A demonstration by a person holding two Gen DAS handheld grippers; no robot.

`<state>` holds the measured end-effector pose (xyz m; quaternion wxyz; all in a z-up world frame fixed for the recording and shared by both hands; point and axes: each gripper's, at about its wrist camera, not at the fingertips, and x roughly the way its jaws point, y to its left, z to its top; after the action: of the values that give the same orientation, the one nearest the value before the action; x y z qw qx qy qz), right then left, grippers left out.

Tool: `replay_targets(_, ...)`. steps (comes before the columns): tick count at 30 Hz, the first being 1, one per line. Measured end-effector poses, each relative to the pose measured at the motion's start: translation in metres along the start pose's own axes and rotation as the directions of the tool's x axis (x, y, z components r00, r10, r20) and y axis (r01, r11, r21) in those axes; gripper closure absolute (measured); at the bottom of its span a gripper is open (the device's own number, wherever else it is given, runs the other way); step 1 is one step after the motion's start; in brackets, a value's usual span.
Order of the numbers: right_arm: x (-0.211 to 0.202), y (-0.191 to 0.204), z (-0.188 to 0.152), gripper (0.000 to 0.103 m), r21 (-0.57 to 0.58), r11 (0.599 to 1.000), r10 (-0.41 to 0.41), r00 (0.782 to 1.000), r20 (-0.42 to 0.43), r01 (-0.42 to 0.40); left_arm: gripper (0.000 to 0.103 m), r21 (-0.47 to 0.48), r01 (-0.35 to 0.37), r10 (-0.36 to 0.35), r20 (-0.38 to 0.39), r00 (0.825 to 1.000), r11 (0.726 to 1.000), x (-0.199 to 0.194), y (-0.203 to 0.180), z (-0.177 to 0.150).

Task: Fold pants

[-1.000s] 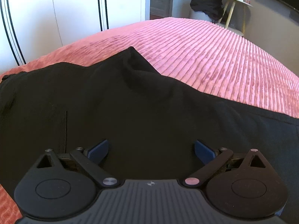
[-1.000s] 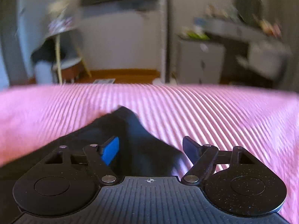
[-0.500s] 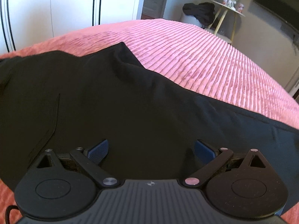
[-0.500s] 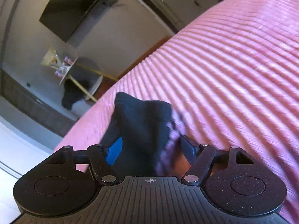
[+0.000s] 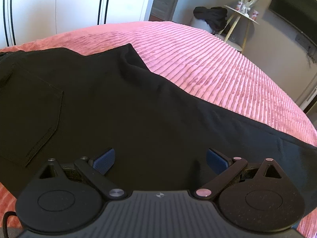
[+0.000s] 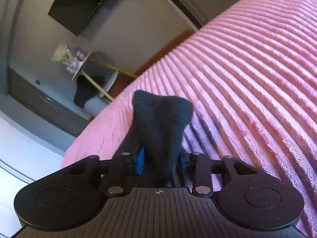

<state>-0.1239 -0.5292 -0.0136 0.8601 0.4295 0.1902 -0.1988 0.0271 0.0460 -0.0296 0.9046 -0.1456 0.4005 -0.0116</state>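
- Pants: black, spread across the pink ribbed bedspread. My left camera shows a stitched pocket at the left and a pointed corner of cloth toward the far side. Their left and right ends run out of the picture, and my tool's body covers the near edge, so I cannot tell their full outline.
- My left gripper: spread wide, blue pads well apart, above the middle of the pants. Nothing sits between the pads; whether their tips touch the cloth I cannot tell, black on black.
- My right gripper: jaws closing on a bunched fold of the pants, which stands up between them in a dark hump. The left blue pad lies against the cloth; the right pad is mostly hidden behind the fold. The picture here is tilted and a little blurred, and the cloth's lower part vanishes behind the tool body.
- Bedspread, right view: fills the right side, cut off by the frame.
- Side table: round, thin gold legs, small items on top too small to name; a dark heap of cloth just beside it.
- Wardrobe doors: white with black lines, top cut off.
- Dark screen on the wall: only partly in view.
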Motion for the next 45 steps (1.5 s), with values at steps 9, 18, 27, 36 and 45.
replay_targets(9,-0.057,0.185,-0.105,0.072,-0.412,0.829,0.365,0.924,-0.113,-0.378,0.004,-0.091,0.058,-0.049,0.098,0.994,0.994,-0.023,0.012,0.004)
replay_targets(18,-0.007,0.226,-0.295,0.037,-0.433,0.715,0.164,0.734,-0.659,-0.549,0.004,-0.116,0.116,-0.105,0.103,0.989,0.986,-0.045,0.03,0.007)
replay_targets(27,-0.031,0.166,-0.198,0.028,-0.285,0.887,0.231,0.885,-0.405,-0.362,0.004,-0.061,0.307,-0.31,-0.055,0.949,0.95,-0.018,0.01,0.012)
replay_targets(36,-0.015,0.126,-0.19,0.066,-0.119,0.986,0.061,0.918,-0.393,-0.117,0.004,-0.072,0.411,-0.417,-0.151,0.896,0.909,0.018,-0.002,-0.001)
replay_targets(45,-0.027,0.121,-0.185,0.048,-0.042,0.999,-0.001,0.938,-0.345,-0.014,0.004,-0.136,0.529,-0.546,-0.226,0.807,0.838,0.033,-0.014,-0.003)
